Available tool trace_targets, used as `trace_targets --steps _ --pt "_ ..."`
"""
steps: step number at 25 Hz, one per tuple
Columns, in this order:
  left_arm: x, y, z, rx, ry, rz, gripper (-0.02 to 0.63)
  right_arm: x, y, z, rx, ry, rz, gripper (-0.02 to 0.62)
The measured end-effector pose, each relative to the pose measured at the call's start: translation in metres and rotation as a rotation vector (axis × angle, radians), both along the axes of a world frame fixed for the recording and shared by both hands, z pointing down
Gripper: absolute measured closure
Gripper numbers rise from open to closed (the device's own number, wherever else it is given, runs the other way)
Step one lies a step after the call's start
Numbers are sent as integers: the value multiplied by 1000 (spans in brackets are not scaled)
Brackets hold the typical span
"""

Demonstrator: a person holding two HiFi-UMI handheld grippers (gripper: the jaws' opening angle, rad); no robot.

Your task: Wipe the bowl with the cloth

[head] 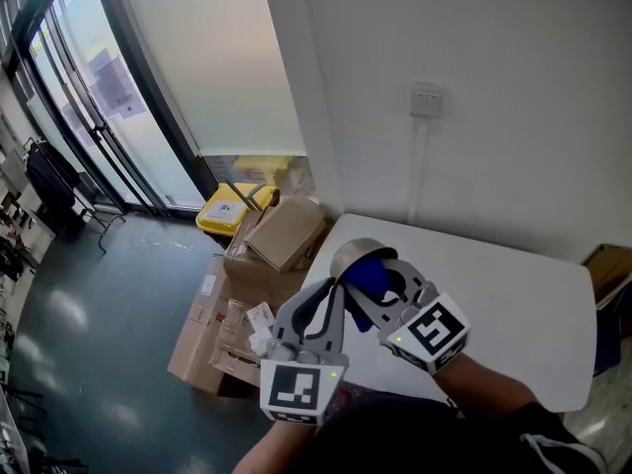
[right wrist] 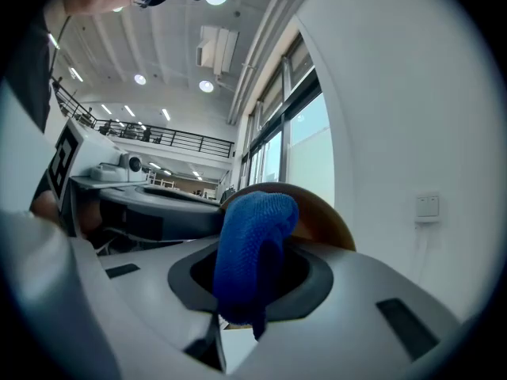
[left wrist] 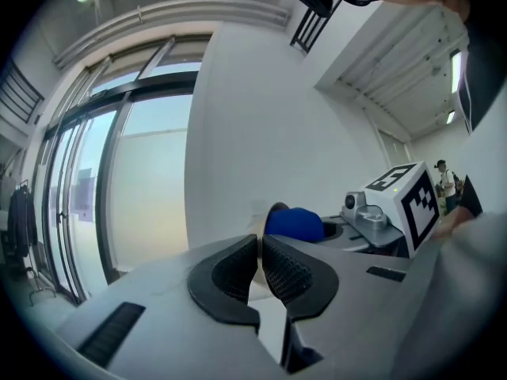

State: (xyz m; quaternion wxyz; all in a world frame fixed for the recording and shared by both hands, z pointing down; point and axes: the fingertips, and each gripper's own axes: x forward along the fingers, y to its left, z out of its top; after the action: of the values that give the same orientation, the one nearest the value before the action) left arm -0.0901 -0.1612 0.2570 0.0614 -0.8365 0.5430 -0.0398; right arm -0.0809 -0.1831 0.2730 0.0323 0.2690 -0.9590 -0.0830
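Bowl (head: 357, 252) first: where is it?

Lifted off the white surface (head: 513, 314), tipped on its side between the two tools. The left claw (head: 331, 289) is all but closed, and appears to pinch the bowl's thin rim on the near-left side.

And the cloth (head: 372, 276)?

Blue, bunched, clamped in the right claw (head: 395, 289), which is closed around it. The wad sits against the bowl's inside.

So the wiping is under way?

I'd judge so. Next, the cloth needs sweeping round the inner wall while the left grip holds steady; the rim pinch looks slight, so press gently.
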Motion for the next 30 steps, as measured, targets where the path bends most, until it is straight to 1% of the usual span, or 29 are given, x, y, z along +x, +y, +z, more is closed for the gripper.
trace_targets --steps 1,4,6,9,13,16,19,22,25,27,30 --pt "-1 1 -2 3 9 -5 581 -3 4 2 -3 9 -9 514" --pt "-11 -1 3 -27 6 -14 581 -4 12 14 -12 49 -31 514" --pt "-19 -3 6 -41 21 -28 583 -1 15 22 -36 57 -42 515" --pt "-27 -7 8 -56 43 -48 583 8 17 30 -34 84 -46 514" --pt "-31 -9 18 -81 55 -55 583 27 8 29 -25 83 0 514" --pt "-21 -10 29 -114 45 -26 583 43 -6 11 5 36 66 514" --pt "-5 -6 36 -127 31 11 582 50 -11 -3 4 4 108 514" --pt "9 -3 35 -122 6 37 581 42 -5 -7 15 6 68 514" --pt "17 -2 34 -113 -17 45 578 32 1 -5 34 36 23 514" --pt "17 -3 33 -111 -14 37 578 29 5 0 38 63 -3 514" --pt "14 -8 34 -122 11 16 584 25 12 8 -1 78 -50 514"
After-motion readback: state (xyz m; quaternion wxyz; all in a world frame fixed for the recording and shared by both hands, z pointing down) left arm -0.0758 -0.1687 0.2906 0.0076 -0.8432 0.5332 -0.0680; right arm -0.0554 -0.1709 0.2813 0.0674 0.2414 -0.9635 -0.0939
